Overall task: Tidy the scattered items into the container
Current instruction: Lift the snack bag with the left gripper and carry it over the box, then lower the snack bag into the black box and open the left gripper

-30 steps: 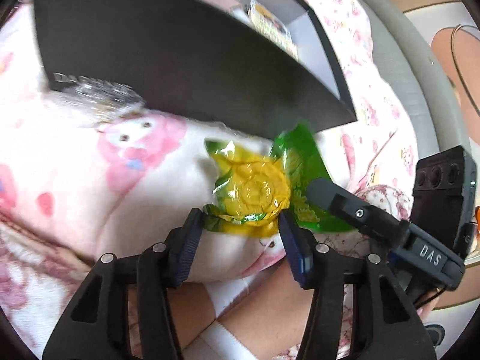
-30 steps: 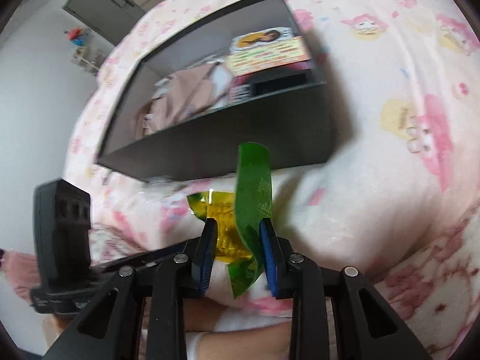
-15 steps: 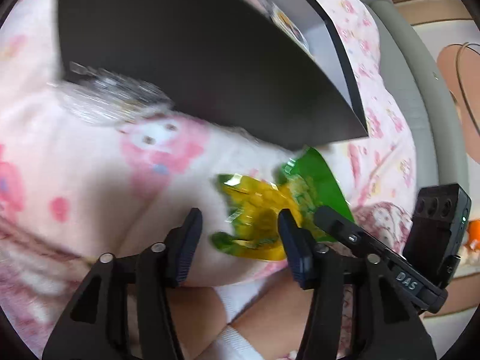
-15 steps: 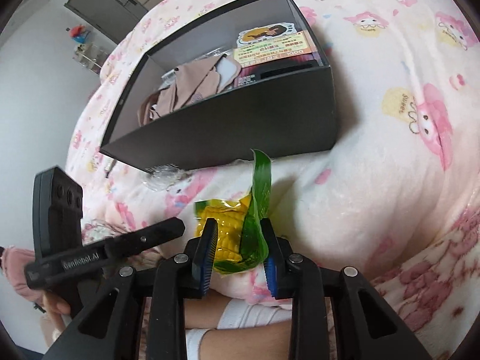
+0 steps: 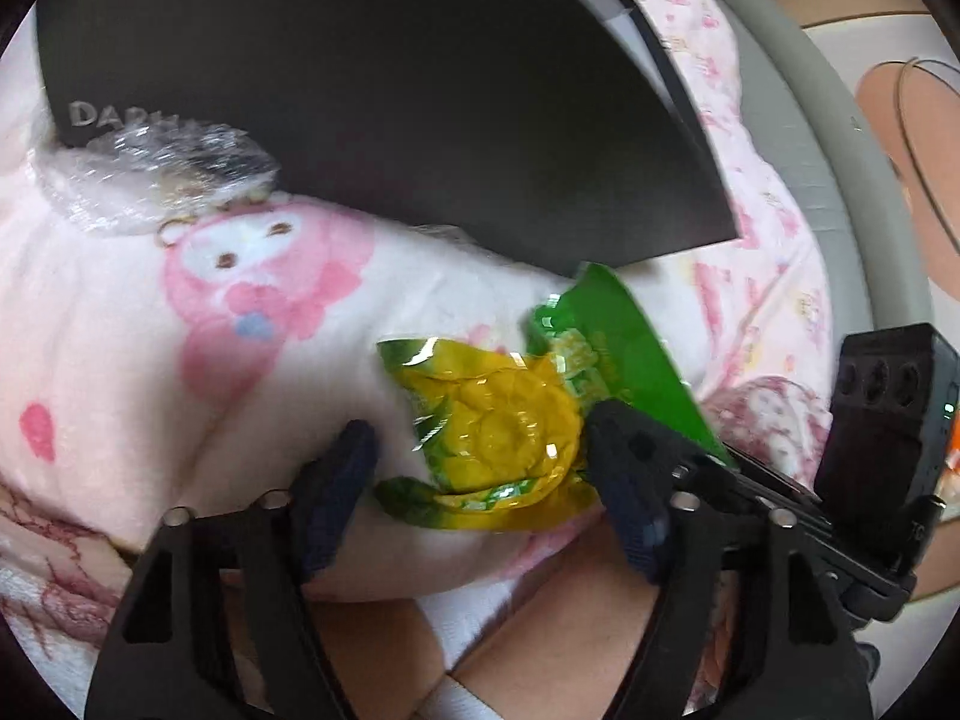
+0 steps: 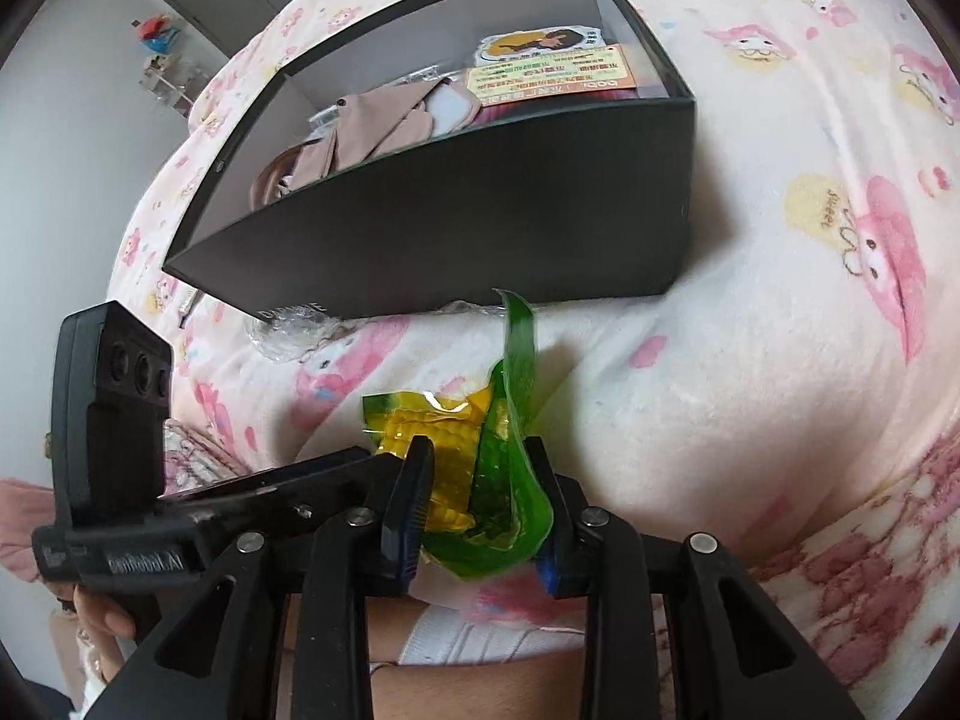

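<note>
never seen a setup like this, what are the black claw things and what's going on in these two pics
The claws are hand-held two-finger grippers, one in each of a person's hands, each carrying a camera that looks along its fingers.

The left gripper is opening around a yellow-and-green corn snack packet. The right gripper is closing on the packet's green end.

Everything lies on a pink cartoon-print blanket. Behind stands the black box for tidying, already holding some items. A crumpled clear wrapper lies against it.
</note>
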Motion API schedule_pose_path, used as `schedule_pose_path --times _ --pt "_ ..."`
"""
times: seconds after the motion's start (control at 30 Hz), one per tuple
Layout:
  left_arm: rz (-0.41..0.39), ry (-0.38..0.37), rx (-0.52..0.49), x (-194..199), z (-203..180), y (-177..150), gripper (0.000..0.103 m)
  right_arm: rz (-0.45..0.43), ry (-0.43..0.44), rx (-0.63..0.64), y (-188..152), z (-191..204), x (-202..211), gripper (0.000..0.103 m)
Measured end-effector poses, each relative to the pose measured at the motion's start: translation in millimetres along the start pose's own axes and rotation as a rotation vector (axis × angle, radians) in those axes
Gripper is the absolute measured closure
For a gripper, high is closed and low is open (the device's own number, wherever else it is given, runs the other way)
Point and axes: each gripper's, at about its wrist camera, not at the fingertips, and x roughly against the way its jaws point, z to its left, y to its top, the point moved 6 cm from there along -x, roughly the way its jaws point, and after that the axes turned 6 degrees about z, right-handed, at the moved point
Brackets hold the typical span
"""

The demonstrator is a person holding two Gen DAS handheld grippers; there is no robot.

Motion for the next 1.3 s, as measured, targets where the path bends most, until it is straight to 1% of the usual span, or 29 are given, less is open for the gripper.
schedule_pose_path --times 0.03,0.07,0.17,0.2,0.3,0.37,0.4,0.47,0.57,0.63,0.73,0.8,0.87,1.0,1.1,1.23,1.3 --pt "-0.006 -0.031 0.000 4.0 -2.3 0.7 0.042 -0.004 0.006 -0.001 0.7 0.6 2.2 0.080" --pt "-0.012 -0.056 0.001 9.0 -4.8 0.6 0.045 -0.015 0.018 -0.003 1.5 1.8 6.2 0.080" --pt "-0.048 -0.040 -0.026 27.8 -11.6 -2.9 0.046 -0.036 0.067 -0.013 2.7 8.0 17.6 0.080" --pt "-0.056 -0.030 -0.034 31.0 -14.3 -3.2 0.047 -0.039 0.076 -0.010 2.5 10.7 20.7 0.080" --pt "-0.087 -0.010 -0.063 41.8 -25.1 -7.1 0.048 -0.059 0.095 0.002 0.3 19.1 32.5 0.080" --pt "-0.115 -0.015 -0.080 64.3 -29.7 -7.7 0.048 -0.082 0.122 -0.006 0.5 24.2 45.2 0.080" --pt "-0.136 -0.021 -0.102 73.4 -37.4 -5.4 0.048 -0.097 0.137 -0.006 1.6 27.0 52.7 0.080" --pt "-0.154 -0.039 -0.144 89.2 -46.3 -1.8 0.048 -0.133 0.167 0.007 7.3 32.0 67.7 0.080" --pt "-0.167 -0.040 -0.170 94.0 -56.5 14.3 0.048 -0.191 0.189 0.027 25.9 34.5 87.7 0.080" --pt "-0.170 -0.049 -0.176 92.1 -66.9 26.1 0.048 -0.204 0.186 0.049 41.7 37.9 94.5 0.080" --pt "-0.178 -0.046 -0.191 93.1 -81.8 39.2 0.047 -0.255 0.167 0.111 66.2 48.4 109.6 0.080" --pt "-0.187 -0.040 -0.200 91.9 -92.8 49.7 0.047 -0.286 0.157 0.146 80.1 54.2 119.2 0.080" --pt "-0.204 -0.023 -0.209 92.0 -99.0 61.5 0.047 -0.305 0.163 0.155 90.7 54.8 125.1 0.080" --pt "-0.222 -0.001 -0.212 91.4 -103.9 92.4 0.049 -0.296 0.186 0.161 118.6 48.0 124.5 0.080" --pt "-0.236 0.028 -0.201 84.3 -100.2 121.9 0.048 -0.273 0.180 0.187 148.2 44.5 113.2 0.080" --pt "-0.190 0.038 -0.140 60.7 -81.0 159.8 0.049 -0.231 0.142 0.210 180.0 36.6 86.6 0.080" --pt "-0.161 0.046 -0.122 48.4 -73.3 171.2 0.048 -0.215 0.143 0.184 191.8 28.0 71.1 0.080"
